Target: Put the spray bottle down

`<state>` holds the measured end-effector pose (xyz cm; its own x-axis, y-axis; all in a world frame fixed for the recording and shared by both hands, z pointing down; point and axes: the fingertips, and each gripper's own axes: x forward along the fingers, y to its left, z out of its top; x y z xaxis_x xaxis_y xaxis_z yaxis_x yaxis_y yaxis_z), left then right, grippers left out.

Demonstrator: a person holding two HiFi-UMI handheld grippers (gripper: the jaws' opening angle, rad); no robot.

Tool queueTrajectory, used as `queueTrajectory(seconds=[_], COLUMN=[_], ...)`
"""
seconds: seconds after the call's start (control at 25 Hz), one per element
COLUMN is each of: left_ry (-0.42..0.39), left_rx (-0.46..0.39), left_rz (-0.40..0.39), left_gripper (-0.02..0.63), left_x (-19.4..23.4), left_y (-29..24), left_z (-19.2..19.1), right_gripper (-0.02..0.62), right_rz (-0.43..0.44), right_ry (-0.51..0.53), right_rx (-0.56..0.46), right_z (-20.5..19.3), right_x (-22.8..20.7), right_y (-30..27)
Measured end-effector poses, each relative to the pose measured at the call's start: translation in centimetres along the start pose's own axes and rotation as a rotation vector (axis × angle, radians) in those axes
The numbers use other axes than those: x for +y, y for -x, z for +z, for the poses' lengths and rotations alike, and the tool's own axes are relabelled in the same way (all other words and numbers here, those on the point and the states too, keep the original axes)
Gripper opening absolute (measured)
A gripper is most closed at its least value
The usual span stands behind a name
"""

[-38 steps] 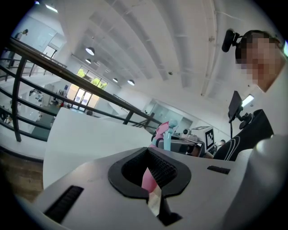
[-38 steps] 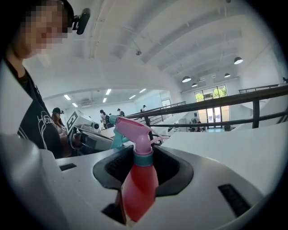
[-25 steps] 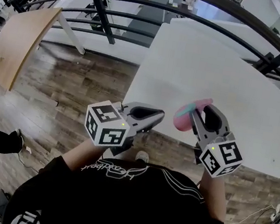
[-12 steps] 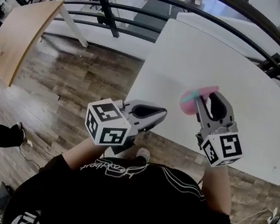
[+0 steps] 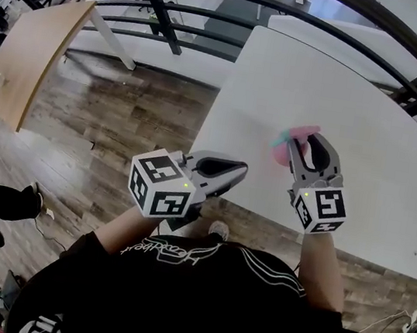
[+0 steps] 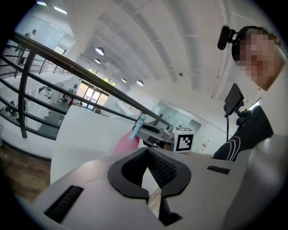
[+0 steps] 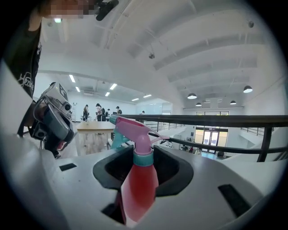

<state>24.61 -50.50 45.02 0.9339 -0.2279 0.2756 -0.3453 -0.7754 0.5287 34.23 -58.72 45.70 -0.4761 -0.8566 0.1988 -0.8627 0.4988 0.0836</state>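
At our white table (image 5: 374,110), our right gripper (image 5: 304,140) clamps the pink spray bottle (image 7: 137,179); our left gripper (image 5: 239,172) hangs closed, empty.

You wore a black top (image 5: 195,301) with white lettering and white curved stripes. Your left hand-held gripper (image 5: 241,171) and right hand-held gripper (image 5: 310,140) were grey with black jaw pads, each bearing black square markers on white faces.

The spray bottle (image 7: 138,188) between the jaws of the right gripper (image 7: 144,167) is glossy translucent pink plastic with an opaque teal collar. The jaws are matt grey plastic, lined with matt black pads (image 7: 179,170). Below them the bench (image 5: 372,125) is smooth matt white.
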Motion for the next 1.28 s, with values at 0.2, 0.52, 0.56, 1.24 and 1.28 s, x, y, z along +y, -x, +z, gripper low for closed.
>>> queueTrajectory(seconds=[0.2, 0.52, 0.56, 1.24, 1.28], left_ry=[0.009, 0.021, 0.023, 0.036, 0.036], left_rx=[0.016, 0.021, 0.021, 0.032, 0.032], left_rz=[0.000, -0.005, -0.006, -0.041, -0.042], left_gripper=[0.008, 0.008, 0.008, 0.008, 0.008], left_x=[0.5, 0.8, 0.8, 1.0, 1.0], left_y=[-0.3, -0.8, -0.9, -2.5, -2.6], left_z=[-0.5, -0.9, -0.9, -0.9, -0.9], right_gripper=[0.140, 0.140, 0.140, 0.140, 0.140], right_rz=[-0.011, -0.016, -0.014, -0.015, -0.016], right_ry=[-0.043, -0.045, -0.039, -0.038, -0.043], right_rx=[0.003, -0.016, -0.016, -0.003, 0.001], right_z=[-1.7, -2.4, -2.5, -3.2, -3.4], right_x=[-0.8, -1.0, -0.9, -0.8, -0.9], right_y=[-1.2, -1.0, -1.0, 0.1, 0.2])
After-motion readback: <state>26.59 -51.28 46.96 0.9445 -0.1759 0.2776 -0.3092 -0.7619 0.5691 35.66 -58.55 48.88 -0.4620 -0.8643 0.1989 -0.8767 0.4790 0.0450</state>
